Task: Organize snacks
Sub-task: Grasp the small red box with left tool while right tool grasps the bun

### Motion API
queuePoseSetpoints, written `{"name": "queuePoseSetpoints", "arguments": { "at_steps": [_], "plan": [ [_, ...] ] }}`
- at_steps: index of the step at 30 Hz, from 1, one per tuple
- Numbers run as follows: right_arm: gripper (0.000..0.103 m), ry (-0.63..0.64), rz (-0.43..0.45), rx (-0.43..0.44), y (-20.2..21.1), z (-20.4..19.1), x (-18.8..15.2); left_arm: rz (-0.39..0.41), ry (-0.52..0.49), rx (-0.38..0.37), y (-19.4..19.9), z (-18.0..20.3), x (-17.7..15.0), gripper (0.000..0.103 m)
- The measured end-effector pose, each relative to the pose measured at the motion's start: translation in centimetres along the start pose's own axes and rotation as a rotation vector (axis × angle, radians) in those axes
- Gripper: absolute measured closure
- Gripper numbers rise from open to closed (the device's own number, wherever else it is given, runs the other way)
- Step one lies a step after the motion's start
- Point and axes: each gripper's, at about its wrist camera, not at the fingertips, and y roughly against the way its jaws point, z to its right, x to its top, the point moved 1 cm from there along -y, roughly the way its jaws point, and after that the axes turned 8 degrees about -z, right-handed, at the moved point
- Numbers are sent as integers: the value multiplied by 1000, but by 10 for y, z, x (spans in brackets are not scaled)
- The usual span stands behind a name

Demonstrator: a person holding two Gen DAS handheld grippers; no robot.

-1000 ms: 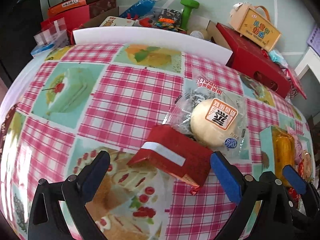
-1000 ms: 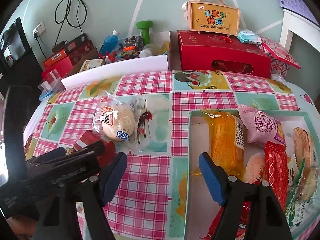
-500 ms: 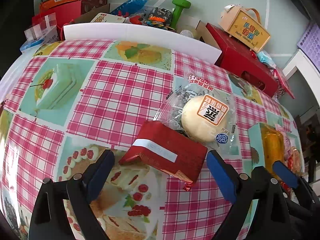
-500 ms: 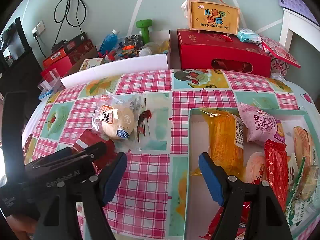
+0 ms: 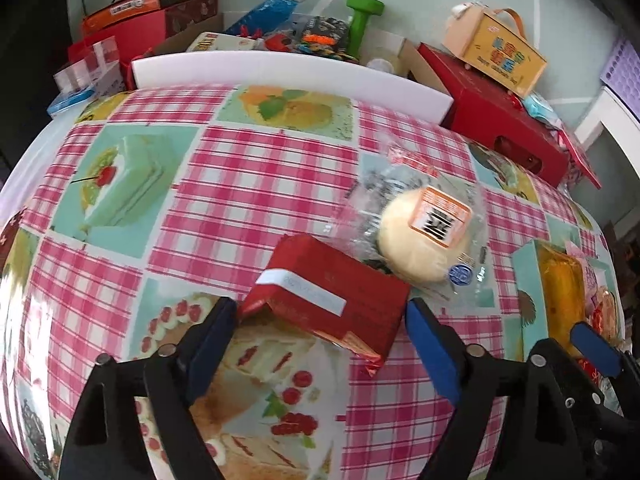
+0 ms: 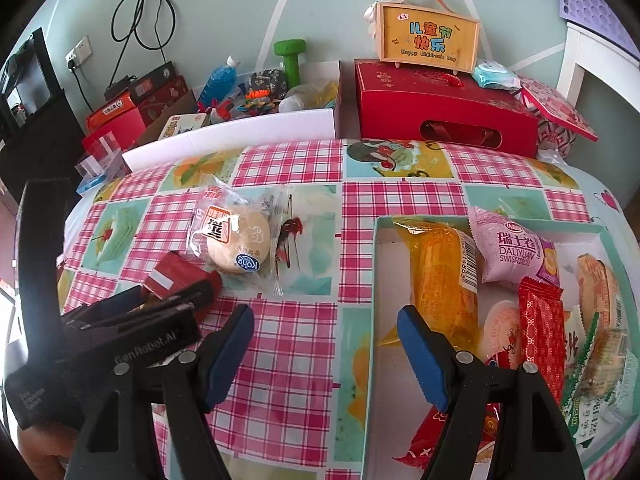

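Note:
A red snack packet [image 5: 332, 292] with a white stripe lies on the checked tablecloth, also in the right wrist view [image 6: 176, 276]. My left gripper [image 5: 320, 344] is open with its fingers on either side of the packet's near end. Behind it lies a round bun in clear wrap [image 5: 424, 236], also in the right wrist view [image 6: 236, 240]. My right gripper [image 6: 324, 348] is open and empty, above the left edge of the teal snack tray [image 6: 370, 320], which holds an orange cake [image 6: 444, 280], a pink Swiss roll pack [image 6: 512, 252] and several other snacks.
A white board [image 6: 240, 136] runs along the table's far edge. A red gift box [image 6: 440, 104] with a yellow carry box [image 6: 428, 32] on top stands at the back right. Boxes, a blue bottle [image 6: 216, 80] and a green dumbbell [image 6: 290, 58] crowd behind.
My left gripper has moved forward, so the red packet now sits between its open fingers. The right gripper has stayed still.

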Motion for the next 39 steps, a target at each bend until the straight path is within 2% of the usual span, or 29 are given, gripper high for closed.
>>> {"name": "queuePoseSetpoints", "arguments": {
  "at_steps": [6,10,18,30,39],
  "plan": [
    [26,3,-7,0,-3,-3,0,19,60,59,8,-27,1,24],
    [26,-3,-13,31,-5,-8,4,34,111,58,14,-48,0,31],
    [26,-33,9,128,-10,-25,27,67,171,82,21,-73,-2,32],
    [26,-108,-43,260,-52,-41,56,100,203,99,20,-76,1,33],
    [25,-127,-83,251,-79,-48,68,99,211,88,18,-77,1,33]
  ]
}}
